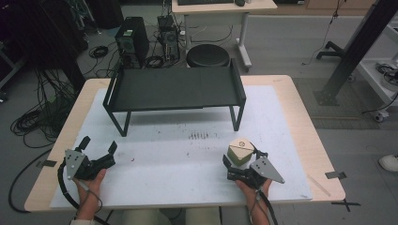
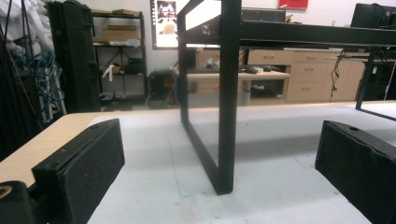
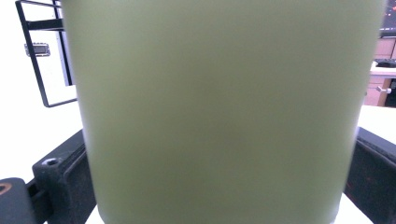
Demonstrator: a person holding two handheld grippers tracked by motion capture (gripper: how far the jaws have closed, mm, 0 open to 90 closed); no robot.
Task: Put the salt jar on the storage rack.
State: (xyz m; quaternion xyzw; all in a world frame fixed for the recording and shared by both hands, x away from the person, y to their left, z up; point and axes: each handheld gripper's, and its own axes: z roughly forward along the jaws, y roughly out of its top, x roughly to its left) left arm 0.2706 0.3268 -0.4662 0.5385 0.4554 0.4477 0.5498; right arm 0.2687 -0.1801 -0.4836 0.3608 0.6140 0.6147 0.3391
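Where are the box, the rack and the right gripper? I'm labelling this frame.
box (image 1: 240,151), high view, its top face.
rack (image 1: 173,89), high view, its shelf.
right gripper (image 1: 239,164), high view, between its fingertips.

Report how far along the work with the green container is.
Done: the right gripper has its jaws either side of the green container; whether they press it is unclear. In hand: the container is low at the white mat. Left: the black rack holds nothing, and the left gripper rests open.

Both grippers (image 1: 98,150) (image 1: 241,165) were black, each topped by a grey three-cornered plate, black cable trailing behind.
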